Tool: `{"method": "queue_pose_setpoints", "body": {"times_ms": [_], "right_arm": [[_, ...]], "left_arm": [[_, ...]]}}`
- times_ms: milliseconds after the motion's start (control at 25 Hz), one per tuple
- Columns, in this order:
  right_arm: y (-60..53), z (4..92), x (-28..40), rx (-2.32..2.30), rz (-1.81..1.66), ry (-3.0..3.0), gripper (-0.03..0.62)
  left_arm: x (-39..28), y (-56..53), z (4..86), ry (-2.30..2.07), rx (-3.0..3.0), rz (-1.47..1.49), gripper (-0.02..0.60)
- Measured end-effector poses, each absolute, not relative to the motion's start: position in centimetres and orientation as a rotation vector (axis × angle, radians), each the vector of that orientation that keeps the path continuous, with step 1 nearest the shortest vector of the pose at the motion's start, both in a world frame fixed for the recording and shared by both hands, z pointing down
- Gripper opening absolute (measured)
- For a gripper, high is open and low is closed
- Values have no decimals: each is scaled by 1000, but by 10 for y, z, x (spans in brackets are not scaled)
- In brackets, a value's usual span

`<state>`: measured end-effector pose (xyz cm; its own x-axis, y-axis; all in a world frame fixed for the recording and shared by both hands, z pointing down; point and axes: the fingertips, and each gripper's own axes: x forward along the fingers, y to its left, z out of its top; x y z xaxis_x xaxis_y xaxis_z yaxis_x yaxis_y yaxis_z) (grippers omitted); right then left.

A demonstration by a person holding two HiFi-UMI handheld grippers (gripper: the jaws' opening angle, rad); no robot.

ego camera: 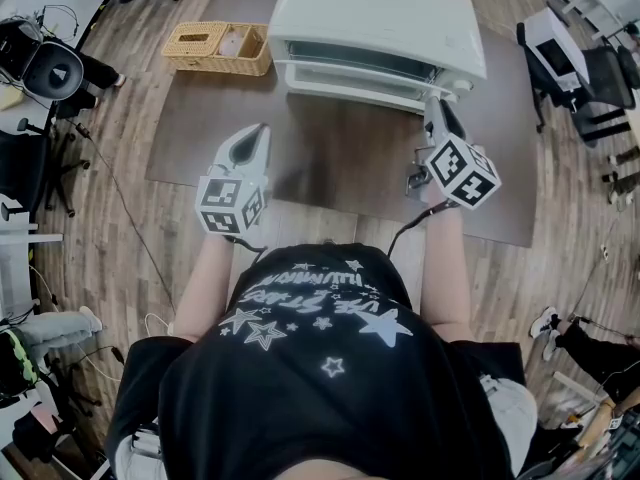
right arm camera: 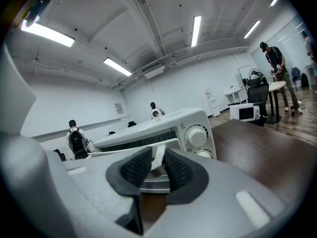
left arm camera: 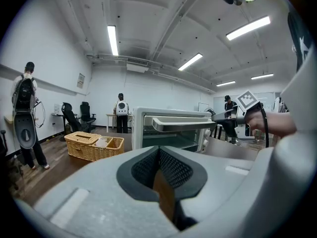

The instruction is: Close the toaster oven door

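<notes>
A white toaster oven [ego camera: 375, 28] stands at the far side of the dark table [ego camera: 340, 168], its glass door ajar and tilted outward. My right gripper [ego camera: 437, 106] is at the right end of the white door handle [ego camera: 360, 90]. In the right gripper view the handle's end bracket sits between the dark pads of the right gripper [right arm camera: 158, 165], which press on it, and the handle [right arm camera: 113, 150] runs off to the left. My left gripper [ego camera: 258, 136] hovers over the table left of the oven, shut and holding nothing. From the left gripper [left arm camera: 159, 155] the handle [left arm camera: 183, 124] shows ahead.
A wicker basket [ego camera: 218, 48] sits on the table left of the oven. The oven's knobs [right arm camera: 196, 136] are on its right side. Office chairs and people stand around the room, and a microwave [right arm camera: 243, 111] sits far right.
</notes>
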<state>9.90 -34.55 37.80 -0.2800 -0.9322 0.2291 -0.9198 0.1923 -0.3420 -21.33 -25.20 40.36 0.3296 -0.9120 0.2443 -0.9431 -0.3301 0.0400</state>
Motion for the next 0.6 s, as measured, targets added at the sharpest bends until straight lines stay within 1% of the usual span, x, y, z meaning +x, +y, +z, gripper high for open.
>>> {"method": "queue_pose_setpoints", "body": {"times_ms": [600], "right_arm": [[-369, 367, 101, -1854, -646, 2385, 87]], "left_arm": [[-213, -271, 402, -1711, 2404, 251, 11]]}}
